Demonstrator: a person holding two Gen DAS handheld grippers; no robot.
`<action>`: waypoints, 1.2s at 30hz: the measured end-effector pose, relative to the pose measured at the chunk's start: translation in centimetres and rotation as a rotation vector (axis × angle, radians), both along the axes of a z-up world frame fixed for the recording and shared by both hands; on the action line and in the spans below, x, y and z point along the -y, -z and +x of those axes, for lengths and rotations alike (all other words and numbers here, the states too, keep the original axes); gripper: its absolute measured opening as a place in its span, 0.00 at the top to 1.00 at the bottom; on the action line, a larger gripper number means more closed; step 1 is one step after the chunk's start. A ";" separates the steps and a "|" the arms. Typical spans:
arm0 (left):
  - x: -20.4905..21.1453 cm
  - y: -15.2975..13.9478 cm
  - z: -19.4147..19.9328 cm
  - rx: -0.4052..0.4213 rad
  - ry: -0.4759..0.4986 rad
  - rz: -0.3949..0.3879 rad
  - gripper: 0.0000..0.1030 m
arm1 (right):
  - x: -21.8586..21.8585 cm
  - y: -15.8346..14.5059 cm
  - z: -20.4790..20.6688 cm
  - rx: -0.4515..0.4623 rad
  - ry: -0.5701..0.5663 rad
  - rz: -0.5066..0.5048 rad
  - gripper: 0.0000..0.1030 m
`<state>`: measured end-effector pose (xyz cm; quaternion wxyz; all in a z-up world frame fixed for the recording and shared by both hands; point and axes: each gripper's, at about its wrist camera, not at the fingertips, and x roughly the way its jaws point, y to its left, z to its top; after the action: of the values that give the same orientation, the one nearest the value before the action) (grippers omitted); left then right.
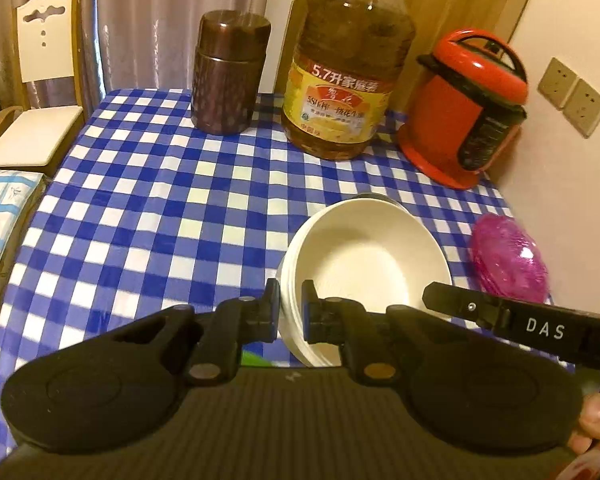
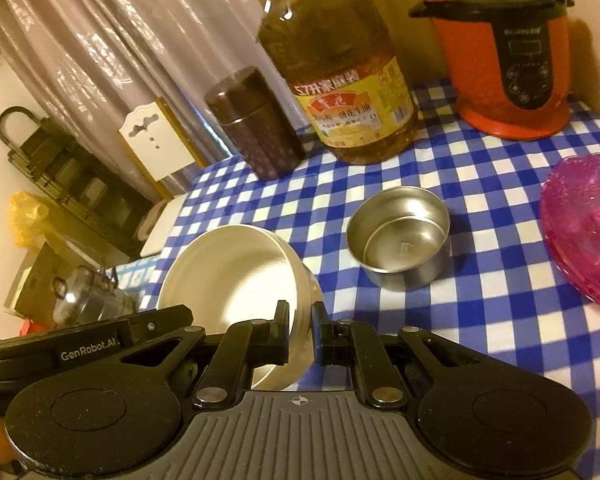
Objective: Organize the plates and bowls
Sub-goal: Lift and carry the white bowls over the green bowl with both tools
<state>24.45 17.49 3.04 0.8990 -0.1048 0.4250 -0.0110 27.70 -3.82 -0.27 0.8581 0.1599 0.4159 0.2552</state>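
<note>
A stack of white bowls [image 1: 364,256] hangs tilted just above the blue checked tablecloth [image 1: 160,208], held from both sides. My left gripper [image 1: 291,304] is shut on the stack's near left rim. From the right, one finger [image 1: 452,302] of the right gripper reaches the opposite rim. In the right wrist view my right gripper [image 2: 301,320] is shut on the rim of the white bowls [image 2: 228,264], and a left gripper finger [image 2: 168,316] shows at the far side. A small steel bowl [image 2: 400,236] stands on the cloth behind, and a pink plate [image 2: 584,228] lies to its right.
At the back of the table stand a brown canister [image 1: 230,76], a large oil bottle [image 1: 346,68] and a red electric cooker [image 1: 468,108]. A wall with sockets [image 1: 572,96] closes the right side. A white chair [image 1: 40,80] stands off the left edge.
</note>
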 end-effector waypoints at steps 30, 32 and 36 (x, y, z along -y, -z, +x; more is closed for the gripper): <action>-2.2 -1.3 -18.8 0.010 -0.205 -0.010 0.91 | -3.2 0.0 -13.7 -0.021 -0.202 0.013 0.89; -2.2 -0.9 -19.2 0.003 -0.208 -0.010 0.91 | -3.3 0.4 -14.1 -0.027 -0.210 0.007 0.89; -2.3 -0.1 -19.7 -0.005 -0.218 -0.020 0.91 | -3.4 1.1 -14.4 -0.039 -0.219 -0.002 0.89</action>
<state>4.72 19.77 3.11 0.8928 -0.1593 0.4133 0.0828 13.33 -0.44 -1.39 0.8171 0.1175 0.4476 0.3438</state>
